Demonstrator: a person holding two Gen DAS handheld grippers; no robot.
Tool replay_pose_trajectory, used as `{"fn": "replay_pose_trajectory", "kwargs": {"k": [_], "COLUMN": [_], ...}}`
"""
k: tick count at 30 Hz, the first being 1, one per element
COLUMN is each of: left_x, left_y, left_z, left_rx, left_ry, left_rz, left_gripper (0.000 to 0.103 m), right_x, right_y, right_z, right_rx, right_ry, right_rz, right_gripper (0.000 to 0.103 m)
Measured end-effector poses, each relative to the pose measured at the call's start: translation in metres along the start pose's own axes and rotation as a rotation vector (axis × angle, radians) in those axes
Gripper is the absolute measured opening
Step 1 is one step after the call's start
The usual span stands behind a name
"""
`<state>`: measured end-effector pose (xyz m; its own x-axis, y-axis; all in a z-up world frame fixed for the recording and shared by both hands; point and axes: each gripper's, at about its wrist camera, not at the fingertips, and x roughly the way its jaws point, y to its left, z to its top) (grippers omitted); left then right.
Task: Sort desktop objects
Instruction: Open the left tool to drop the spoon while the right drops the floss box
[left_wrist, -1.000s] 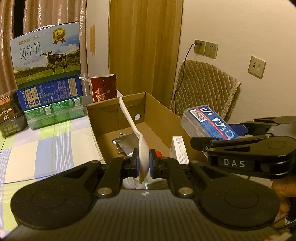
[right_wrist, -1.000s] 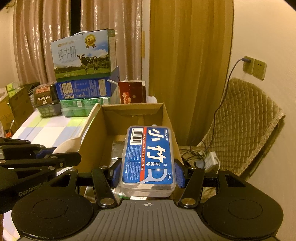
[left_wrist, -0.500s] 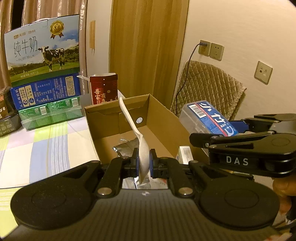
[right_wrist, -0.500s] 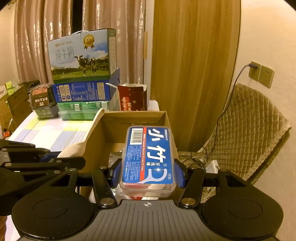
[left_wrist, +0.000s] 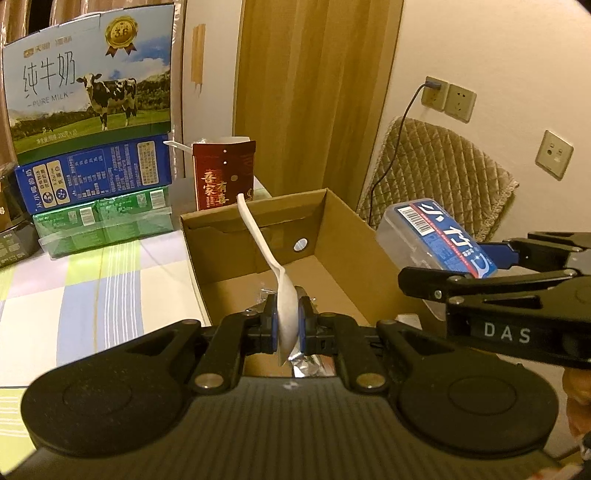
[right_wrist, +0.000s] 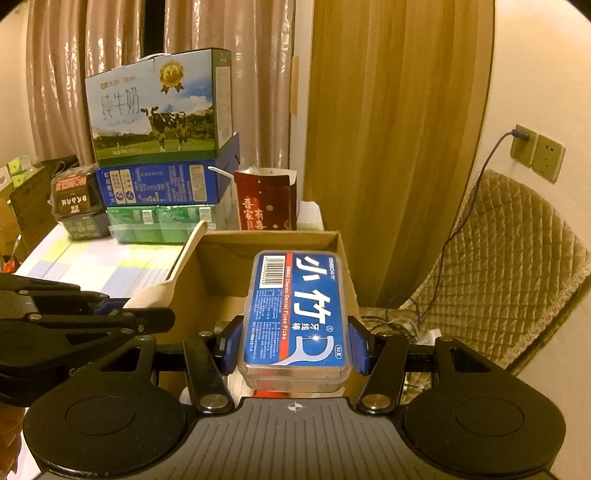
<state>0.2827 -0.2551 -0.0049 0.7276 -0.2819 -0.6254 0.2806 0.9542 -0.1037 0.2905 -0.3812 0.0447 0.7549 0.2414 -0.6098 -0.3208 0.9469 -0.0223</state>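
Cardboard box (left_wrist: 343, 236) below, spoon (left_wrist: 286, 314) in left claw (left_wrist: 287, 325), floss case (right_wrist: 295, 314) in right claw (right_wrist: 295, 349)

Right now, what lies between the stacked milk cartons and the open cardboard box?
In the right wrist view, a dark red carton stands between the milk cartons and the cardboard box, behind the box's far wall.

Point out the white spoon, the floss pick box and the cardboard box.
white spoon (left_wrist: 287, 314), left wrist view, on its bowl between the claw fingers.
floss pick box (right_wrist: 295, 314), right wrist view, on its blue label.
cardboard box (left_wrist: 351, 254), left wrist view, on its right inner wall.
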Motion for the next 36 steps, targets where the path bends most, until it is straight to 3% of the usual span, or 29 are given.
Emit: {"fn": "replay_pose_trajectory", "kwargs": {"k": [13, 14, 15, 17, 36], "left_x": [0.020, 0.022, 0.024, 0.027, 0.004], "left_y": [0.001, 0.001, 0.001, 0.003, 0.012], "left_z": [0.002, 0.002, 0.003, 0.002, -0.005], "left_rx": [-0.006, -0.008, -0.009, -0.009, -0.007], "left_ry": [0.019, 0.024, 0.028, 0.040, 0.018], "left_rz": [-0.006, -0.005, -0.003, -0.001, 0.038], "left_gripper": [0.007, 0.008, 0.020, 0.031, 0.030], "right_x": [0.015, 0.015, 0.016, 0.016, 0.012], "right_y": [-0.006, -0.006, -0.007, -0.008, -0.007], "right_z": [0.001, 0.001, 0.001, 0.001, 0.003], "right_rx": [-0.002, -0.002, 0.000, 0.004, 0.023], "right_ry": [0.019, 0.020, 0.021, 0.023, 0.021], "right_rz": [-0.009, -0.010, -0.012, -0.014, 0.003], "right_gripper": [0.053, 0.053, 0.053, 0.053, 0.053]}}
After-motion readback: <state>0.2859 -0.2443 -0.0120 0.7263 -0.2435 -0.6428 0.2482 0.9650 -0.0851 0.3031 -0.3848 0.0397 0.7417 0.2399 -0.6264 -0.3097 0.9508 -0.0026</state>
